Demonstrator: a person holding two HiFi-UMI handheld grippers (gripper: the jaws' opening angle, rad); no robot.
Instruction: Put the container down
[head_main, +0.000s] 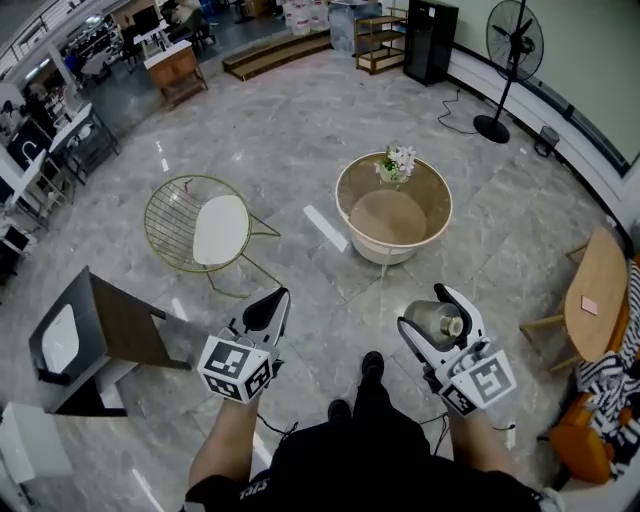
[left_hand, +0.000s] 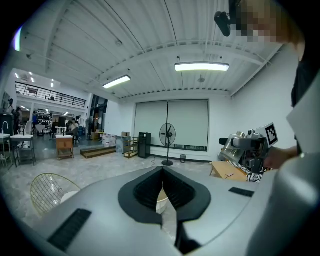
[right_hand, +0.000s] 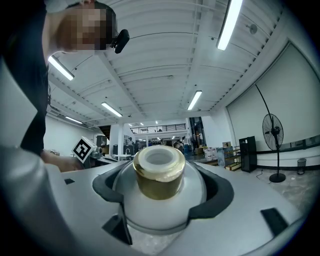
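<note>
Right gripper (head_main: 425, 312) jaws are clamping the round, gold-necked container (head_main: 436, 322), holding it above the grey marble floor (head_main: 300, 130). Left gripper (head_main: 279, 298) jaws are pressing together, empty. Round bench (head_main: 345, 192) and wire chair (head_main: 170, 228) are standing ahead.

a grey marble floor (head_main: 300, 130) spreads below. on it stands a round cream table (head_main: 388, 218) with a small bunch of white flowers (head_main: 397, 163) near its far rim. just beside the table's left side a white strip (head_main: 325, 228) lies flat on the floor. further left is a gold wire chair (head_main: 175, 225) with a white seat pad (head_main: 220, 228). a dark low piece of furniture (head_main: 120, 325) stands near the left edge. at the right is a round wooden table (head_main: 592, 295), with striped cloth (head_main: 612, 372) beside it. a black standing fan (head_main: 512, 50) stands by the far wall, near a black cabinet (head_main: 430, 40) and an open wooden shelf (head_main: 380, 42).
</note>
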